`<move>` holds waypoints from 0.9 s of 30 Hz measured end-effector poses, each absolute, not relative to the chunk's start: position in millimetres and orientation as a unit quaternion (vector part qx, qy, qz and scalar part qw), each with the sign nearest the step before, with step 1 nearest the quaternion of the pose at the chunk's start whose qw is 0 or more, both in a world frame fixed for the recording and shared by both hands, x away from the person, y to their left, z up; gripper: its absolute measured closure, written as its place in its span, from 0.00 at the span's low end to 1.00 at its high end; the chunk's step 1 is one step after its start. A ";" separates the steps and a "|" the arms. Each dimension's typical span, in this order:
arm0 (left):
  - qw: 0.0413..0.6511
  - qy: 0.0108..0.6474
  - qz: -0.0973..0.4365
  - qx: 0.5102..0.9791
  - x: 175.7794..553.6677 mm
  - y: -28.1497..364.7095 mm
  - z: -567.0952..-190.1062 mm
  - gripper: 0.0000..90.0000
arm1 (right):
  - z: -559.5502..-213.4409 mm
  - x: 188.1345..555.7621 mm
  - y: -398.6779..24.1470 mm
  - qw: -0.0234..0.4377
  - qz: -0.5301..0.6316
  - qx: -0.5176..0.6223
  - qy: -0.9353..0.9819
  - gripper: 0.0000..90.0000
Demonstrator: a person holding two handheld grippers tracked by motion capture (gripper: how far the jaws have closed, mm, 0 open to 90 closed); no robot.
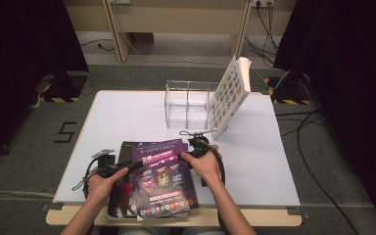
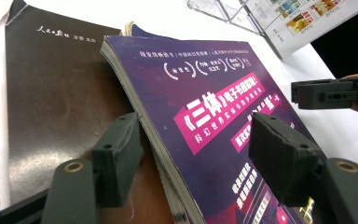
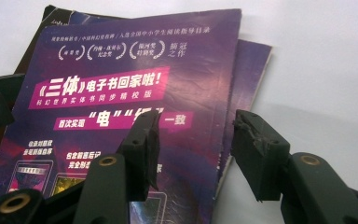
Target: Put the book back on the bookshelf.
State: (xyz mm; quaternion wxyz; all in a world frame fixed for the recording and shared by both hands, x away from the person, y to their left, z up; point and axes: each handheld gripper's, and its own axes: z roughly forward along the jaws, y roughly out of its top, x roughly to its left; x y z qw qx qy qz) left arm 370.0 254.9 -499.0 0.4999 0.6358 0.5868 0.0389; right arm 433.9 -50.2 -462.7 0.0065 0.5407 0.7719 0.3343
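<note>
Purple magazine (image 1: 162, 169) tops stack of three; left tool (image 2: 193, 154), right tool (image 3: 193, 149) both spread, straddling its edges.

My high view looks down from afar; both gripper views sit close — facing across the purple magazine (image 1: 161, 171) (their shared ground).

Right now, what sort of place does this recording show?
Probably a lab or studio data-collection station rather than a home: a white table flanked by black curtains, loose cables across grey carpet, and staged props, magazines and a clear acrylic holder.
</note>
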 end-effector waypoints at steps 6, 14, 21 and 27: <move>0.498 0.587 0.037 0.637 371.2 253.9 -500.4 0.39 | -465.8 436.3 -47.4 -0.001 0.329 0.543 0.773 0.57; 0.495 0.588 0.036 0.638 372.6 254.1 -501.2 0.39 | -467.7 437.8 -44.5 0.000 0.328 0.536 0.778 0.57; 0.491 0.590 0.038 0.640 372.8 253.8 -501.4 0.40 | -468.3 435.9 -45.0 0.004 0.327 0.538 0.777 0.59; 0.489 0.591 0.035 0.640 373.8 254.7 -501.0 0.43 | -468.2 434.1 -45.4 0.009 0.324 0.537 0.779 0.63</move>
